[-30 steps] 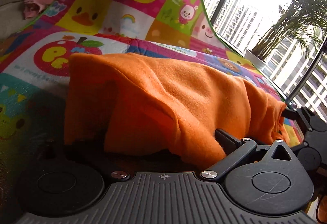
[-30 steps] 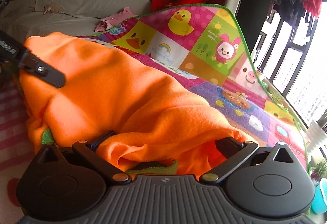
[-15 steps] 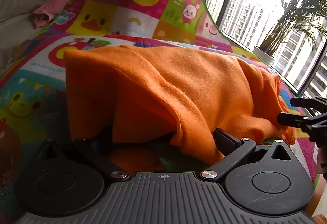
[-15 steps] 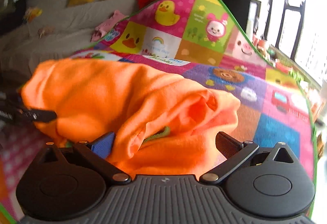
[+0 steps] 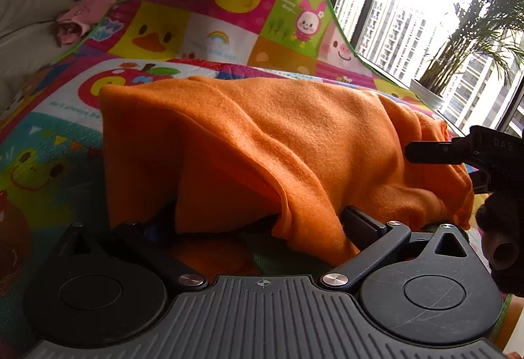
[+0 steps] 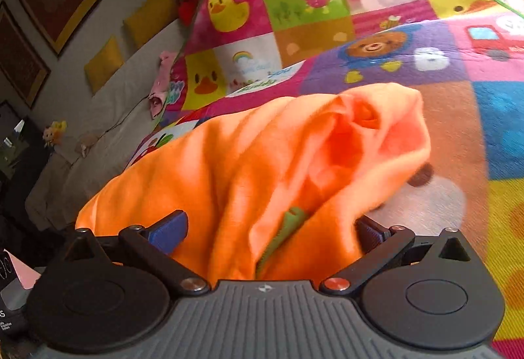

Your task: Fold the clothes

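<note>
Item 1: orange fleece garment [image 5: 294, 136], bunched in loose folds on the patchwork play mat [image 5: 49, 136], draped over the fingers of both my grippers. A green trim strip [image 6: 288, 228] shows in a fold on the right wrist view.

Item 2: left gripper [image 5: 255, 224]. Jaws stand apart with fleece heaped between and over them; I cannot tell whether they pinch any cloth.

Item 3: right gripper [image 6: 271, 228]. Jaws spread wide, blue pad [image 6: 167, 228] exposed on one side, fleece lying loose between them, not clamped. In the left wrist view it sits at the garment's far right end.

Item 4: mat's far edge, green-bordered, curls upward against a pale sofa [image 6: 108, 116] carrying yellow cushions [image 6: 104, 62].
</note>
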Demonstrator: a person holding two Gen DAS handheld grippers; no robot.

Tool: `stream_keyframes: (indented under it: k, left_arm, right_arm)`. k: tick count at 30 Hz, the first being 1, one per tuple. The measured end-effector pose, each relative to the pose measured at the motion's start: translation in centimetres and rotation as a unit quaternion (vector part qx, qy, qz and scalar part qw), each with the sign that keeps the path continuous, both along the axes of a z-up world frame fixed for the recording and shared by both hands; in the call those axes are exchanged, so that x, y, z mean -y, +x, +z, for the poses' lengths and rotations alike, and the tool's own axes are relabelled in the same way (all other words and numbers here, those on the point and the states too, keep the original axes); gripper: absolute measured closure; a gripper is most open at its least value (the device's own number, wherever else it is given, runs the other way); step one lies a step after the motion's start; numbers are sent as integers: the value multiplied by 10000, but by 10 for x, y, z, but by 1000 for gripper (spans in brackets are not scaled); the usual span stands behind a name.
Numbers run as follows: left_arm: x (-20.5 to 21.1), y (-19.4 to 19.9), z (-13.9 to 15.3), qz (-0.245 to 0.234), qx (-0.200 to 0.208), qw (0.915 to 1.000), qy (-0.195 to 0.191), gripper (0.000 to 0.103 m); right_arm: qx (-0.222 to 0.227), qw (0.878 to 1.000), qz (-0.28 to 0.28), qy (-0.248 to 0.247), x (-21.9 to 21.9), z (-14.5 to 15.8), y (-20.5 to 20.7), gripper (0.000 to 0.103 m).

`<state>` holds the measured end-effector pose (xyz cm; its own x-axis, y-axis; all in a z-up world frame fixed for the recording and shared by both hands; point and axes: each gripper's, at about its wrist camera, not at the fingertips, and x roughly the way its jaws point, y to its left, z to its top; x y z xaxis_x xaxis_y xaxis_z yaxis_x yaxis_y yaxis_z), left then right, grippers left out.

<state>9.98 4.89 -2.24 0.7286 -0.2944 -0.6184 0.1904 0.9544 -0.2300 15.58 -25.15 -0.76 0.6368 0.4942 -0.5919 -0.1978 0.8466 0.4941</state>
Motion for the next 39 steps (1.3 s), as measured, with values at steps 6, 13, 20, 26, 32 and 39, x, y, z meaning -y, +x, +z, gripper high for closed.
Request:
stream_keyframes:
  k: [6, 13, 20, 26, 32, 39]
  left_arm:
    - [-3, 19, 1, 34, 40, 9999, -104, 0]
    - [-11, -7, 10, -132, -13, 9999, -94, 0]
    - [-16, -58, 76, -89, 1066, 9937, -324, 0]
    - [14, -27, 71, -485, 1278, 9902, -277, 0]
    - [20, 8, 4, -264, 697, 9971, -117, 0]
    - [5, 3, -1, -252, 789, 9957, -403, 0]
  right_arm:
    - [420, 9982, -35, -427, -22, 18, 31, 0]
    - [1163, 9586, -2, -2599, -28, -4, -7, 0]
    - [1474, 9371, 14, -3163, -45, -3, -19, 0]
    - [1411, 9428, -19, -3019, -39, -3, -18, 0]
    - [1421, 9440, -17, -2977, -37, -3, -20, 0]
    - [1204, 9575, 17, -2621, -27, -4, -12, 0]
